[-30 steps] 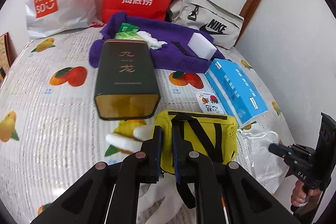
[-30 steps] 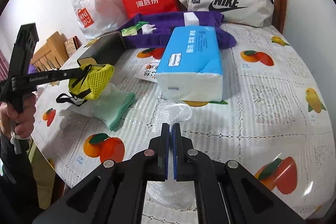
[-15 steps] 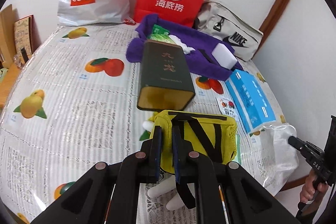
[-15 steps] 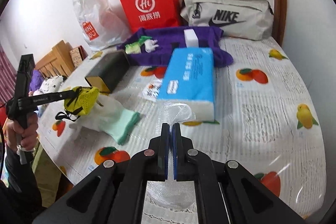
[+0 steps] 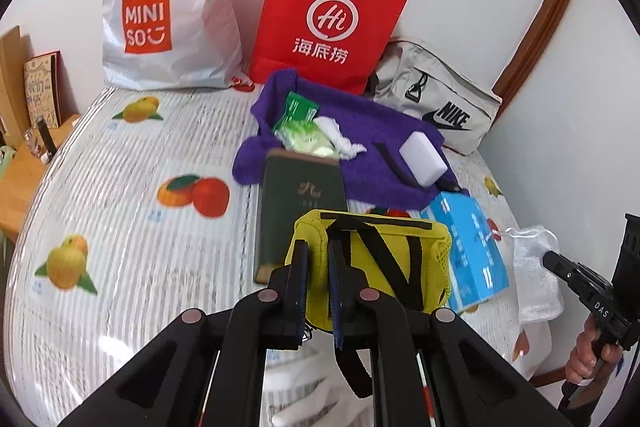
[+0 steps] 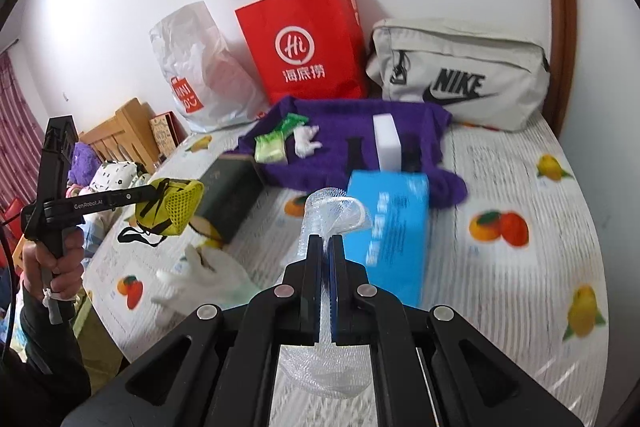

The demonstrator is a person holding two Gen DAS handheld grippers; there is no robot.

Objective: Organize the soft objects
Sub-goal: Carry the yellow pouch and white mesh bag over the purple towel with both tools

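My left gripper [image 5: 318, 261] is shut on a yellow mesh pouch [image 5: 384, 267] with black straps, held in the air above the table; the pouch [image 6: 172, 207] also shows in the right wrist view. My right gripper [image 6: 327, 247] is shut on a clear bubble-wrap bag [image 6: 332, 211], lifted off the table; the bag [image 5: 536, 275] hangs at the right of the left wrist view. A purple towel [image 5: 360, 131] lies at the back with a white sponge [image 5: 424, 159], green packets [image 5: 300, 131] and a crumpled white tissue [image 5: 340, 139] on it.
On the fruit-print tablecloth [image 5: 120, 207] lie a dark green box [image 5: 296, 203], a blue tissue pack [image 6: 392, 219] and a white glove [image 6: 204, 279]. A red paper bag [image 5: 328, 23], a white Miniso bag [image 5: 168, 11] and a grey Nike bag [image 6: 460, 75] stand along the wall.
Both grippers have risen with the things they hold: the yellow pouch and the bubble-wrap bag now hang higher above the table. The views have tilted up toward the bags at the wall.
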